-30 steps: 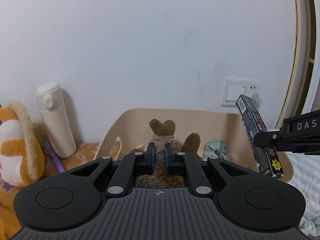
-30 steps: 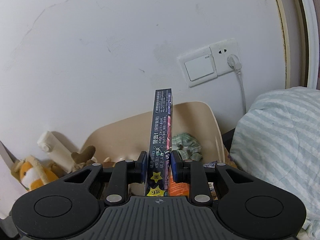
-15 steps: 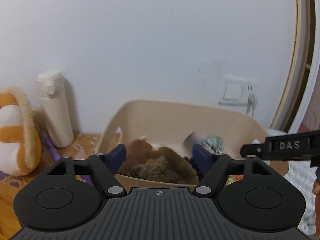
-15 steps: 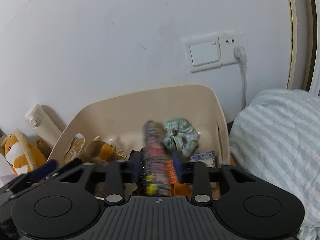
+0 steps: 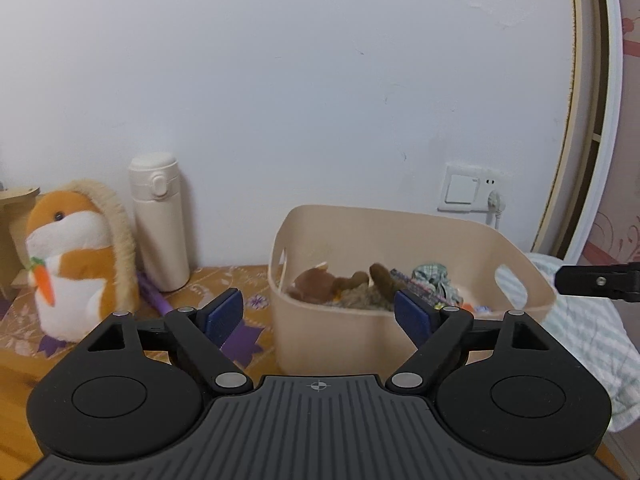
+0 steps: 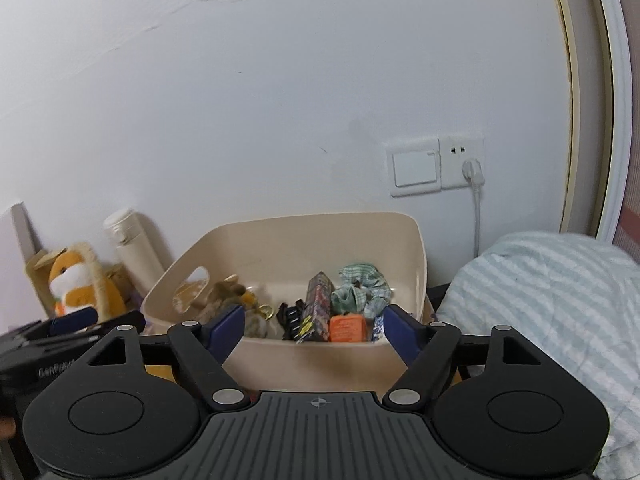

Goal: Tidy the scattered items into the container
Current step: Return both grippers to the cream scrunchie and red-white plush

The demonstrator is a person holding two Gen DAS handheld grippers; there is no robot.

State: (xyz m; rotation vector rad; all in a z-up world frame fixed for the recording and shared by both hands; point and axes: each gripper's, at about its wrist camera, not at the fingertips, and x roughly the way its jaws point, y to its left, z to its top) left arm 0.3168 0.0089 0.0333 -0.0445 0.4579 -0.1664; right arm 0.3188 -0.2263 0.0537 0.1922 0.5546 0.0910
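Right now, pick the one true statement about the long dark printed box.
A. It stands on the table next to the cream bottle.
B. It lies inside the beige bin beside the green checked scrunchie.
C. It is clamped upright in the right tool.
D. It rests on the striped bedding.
B: the long dark printed box lies in the beige bin, just left of the green checked scrunchie, while the right tool is open and empty.
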